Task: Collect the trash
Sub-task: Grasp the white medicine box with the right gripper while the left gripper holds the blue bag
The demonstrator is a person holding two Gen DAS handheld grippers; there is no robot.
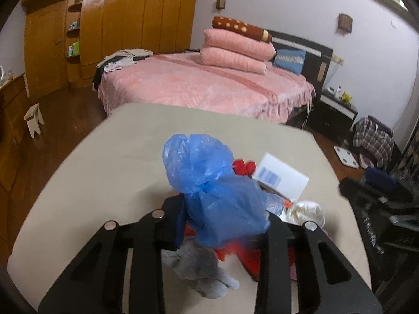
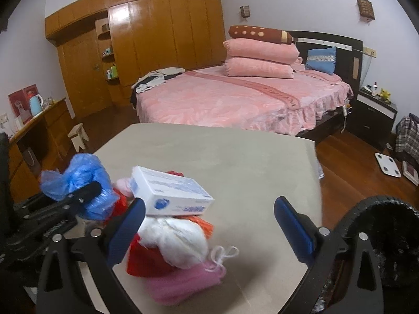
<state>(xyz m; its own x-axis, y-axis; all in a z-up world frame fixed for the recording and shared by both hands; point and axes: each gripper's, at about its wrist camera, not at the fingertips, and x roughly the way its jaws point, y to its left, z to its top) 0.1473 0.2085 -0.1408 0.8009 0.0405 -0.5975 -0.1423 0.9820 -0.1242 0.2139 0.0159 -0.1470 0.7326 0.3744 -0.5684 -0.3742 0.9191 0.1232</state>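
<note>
A home bedroom: pink bed, stacked pillows, wooden wardrobe, nightstand.

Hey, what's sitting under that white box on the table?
The white box rests on a pile: a white bag, red plastic and a pink bag lower down. Whatever lies directly beneath its far end is hidden.

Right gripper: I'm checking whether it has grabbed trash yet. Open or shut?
Open. The right gripper has its blue pads spread wide, apart from the trash pile; nothing is pinched between them.

crinkly blue plastic bag, matt beige table
</note>
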